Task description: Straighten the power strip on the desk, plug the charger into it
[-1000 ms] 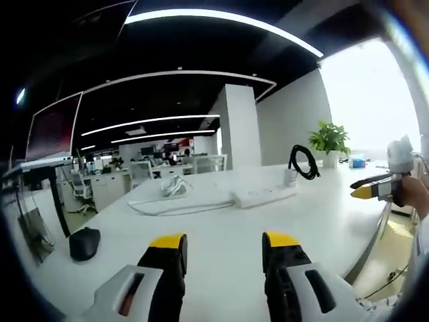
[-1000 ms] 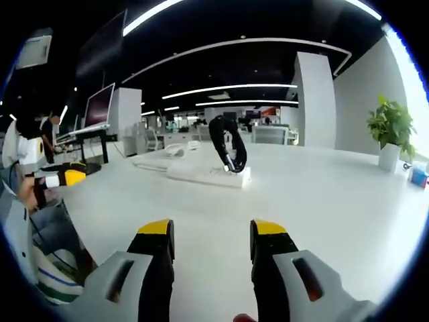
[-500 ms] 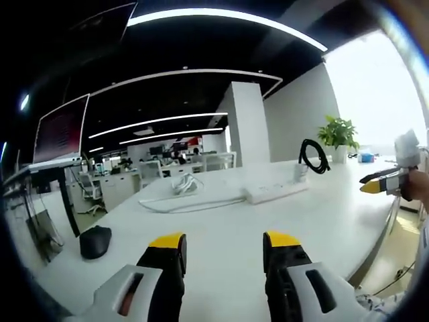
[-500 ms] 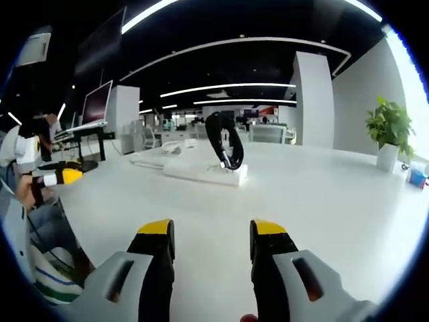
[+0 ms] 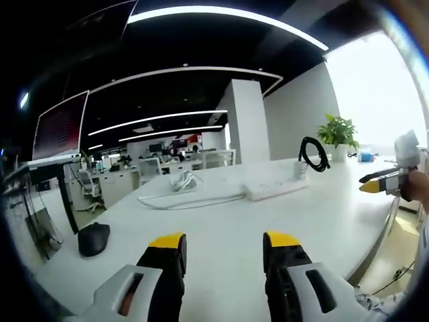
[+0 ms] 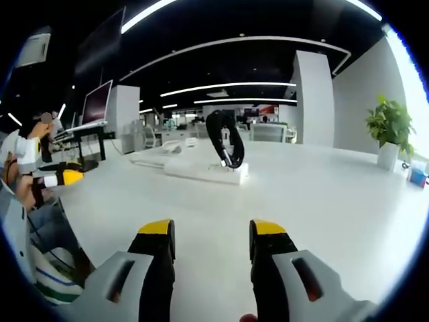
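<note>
The power strip (image 5: 270, 191) is lying on the white desk (image 5: 221, 228) at one o'clock from the left gripper (image 5: 223, 243), charger (image 6: 231, 163) sitting on it; both left and right gripper (image 6: 206, 232) are hovering spread apart, pinching nothing

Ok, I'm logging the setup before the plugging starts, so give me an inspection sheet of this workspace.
Surface: white desk, mostly bare.
Job's things: white power strip lying slantwise; charger standing at its end.
Clutter: black mouse; potted plant.
Grippers: left tongs and right tongs open, holding nothing.
Cables: black coil on the charger; white cord trailing from the strip.
Surroundings: open office, monitor, pillar.
</note>
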Tool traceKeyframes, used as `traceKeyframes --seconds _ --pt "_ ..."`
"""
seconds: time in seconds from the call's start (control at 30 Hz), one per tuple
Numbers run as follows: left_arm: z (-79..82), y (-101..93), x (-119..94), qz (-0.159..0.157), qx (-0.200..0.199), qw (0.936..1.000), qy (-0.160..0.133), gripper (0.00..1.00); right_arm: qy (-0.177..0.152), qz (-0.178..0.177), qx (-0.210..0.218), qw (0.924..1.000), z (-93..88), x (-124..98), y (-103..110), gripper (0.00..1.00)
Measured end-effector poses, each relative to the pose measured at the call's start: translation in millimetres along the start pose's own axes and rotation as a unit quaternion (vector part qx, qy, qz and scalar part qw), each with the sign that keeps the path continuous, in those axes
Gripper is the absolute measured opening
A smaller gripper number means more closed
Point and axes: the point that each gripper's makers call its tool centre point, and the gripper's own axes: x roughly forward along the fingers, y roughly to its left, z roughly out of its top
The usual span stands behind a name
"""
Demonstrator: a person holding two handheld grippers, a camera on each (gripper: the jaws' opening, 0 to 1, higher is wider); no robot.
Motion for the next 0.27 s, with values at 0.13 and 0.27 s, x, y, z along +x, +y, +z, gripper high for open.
traceKeyframes --seconds 0.13,0.27 --pt "-0.9 -0.8 0.4 -0.001 -0.001 1.0000 0.001 0.47 0.001 0.001 0.000 1.0000 -0.5 0.8 0.6 0.45" --pt "-1.4 -1.1 0.8 -0.001 0.001 1.0000 0.002 0.47 0.003 0.004 -0.001 1.0000 -0.9 2.2 2.5 0.45"
